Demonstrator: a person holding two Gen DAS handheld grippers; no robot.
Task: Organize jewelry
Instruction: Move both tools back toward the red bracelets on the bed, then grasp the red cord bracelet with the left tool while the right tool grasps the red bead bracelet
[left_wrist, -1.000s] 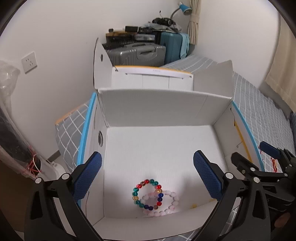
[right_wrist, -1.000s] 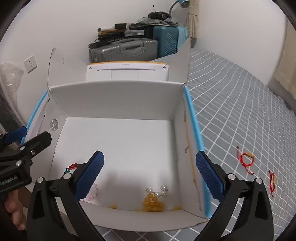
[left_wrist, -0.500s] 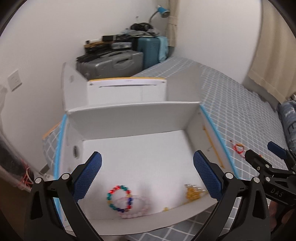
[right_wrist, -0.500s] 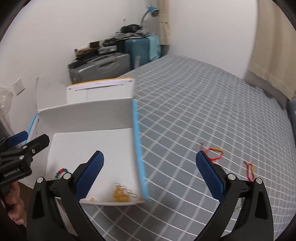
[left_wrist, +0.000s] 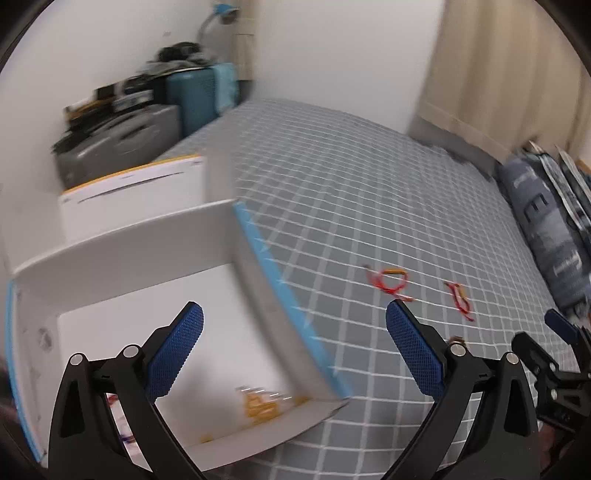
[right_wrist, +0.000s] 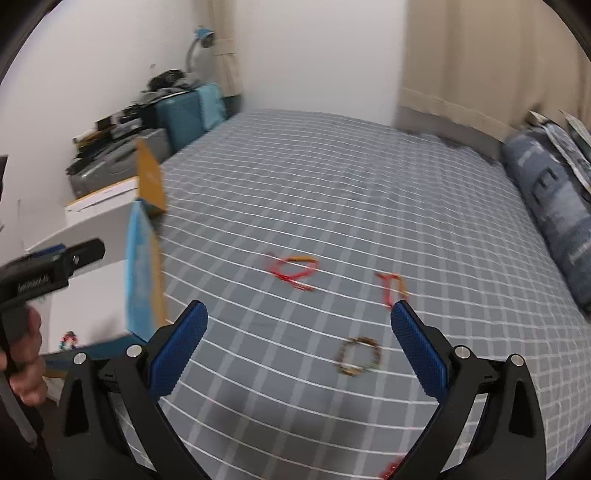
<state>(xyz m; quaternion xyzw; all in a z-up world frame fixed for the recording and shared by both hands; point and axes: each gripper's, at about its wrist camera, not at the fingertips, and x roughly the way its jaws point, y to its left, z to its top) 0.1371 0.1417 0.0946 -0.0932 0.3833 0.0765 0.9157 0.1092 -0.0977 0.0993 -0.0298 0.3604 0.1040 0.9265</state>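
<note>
- Left hand-held gripper (left_wrist: 294, 347): blue-padded fingers set wide apart, nothing between them; it hangs over the right wall of the open white cardboard box with blue-edged sides (left_wrist: 258, 266).
- Right hand-held gripper (right_wrist: 299, 347): fingers likewise spread and empty, aimed at the grey bed cover with a white grid (right_wrist: 332, 192), with loose jewelry lying ahead of it.
- Jewelry already in the box: a small heap of yellow beads (left_wrist: 262, 404) against the near wall, and, in the right wrist view, a multicoloured bead bracelet (right_wrist: 69, 339) near the left corner.
- Jewelry not yet collected: a red cord bracelet with a gold bar (right_wrist: 293, 271), a second red cord bracelet (right_wrist: 391, 288) just to its right, and a dark brown bead bracelet (right_wrist: 358, 356) nearest the right gripper. A further red item shows at the bottom edge, too blurred to identify.
- Step in hand, as judged: part of the jewelry is stored, and the right gripper is lined up for the next pick.
- Next move, as judged: lower over the brown bracelet, close on one side of the ring, then carry it left over the box wall.
- Edges and room: the bed around the three pieces is open. The upright box wall and its raised brown flap (right_wrist: 149, 184) must be cleared on the way in.
</note>
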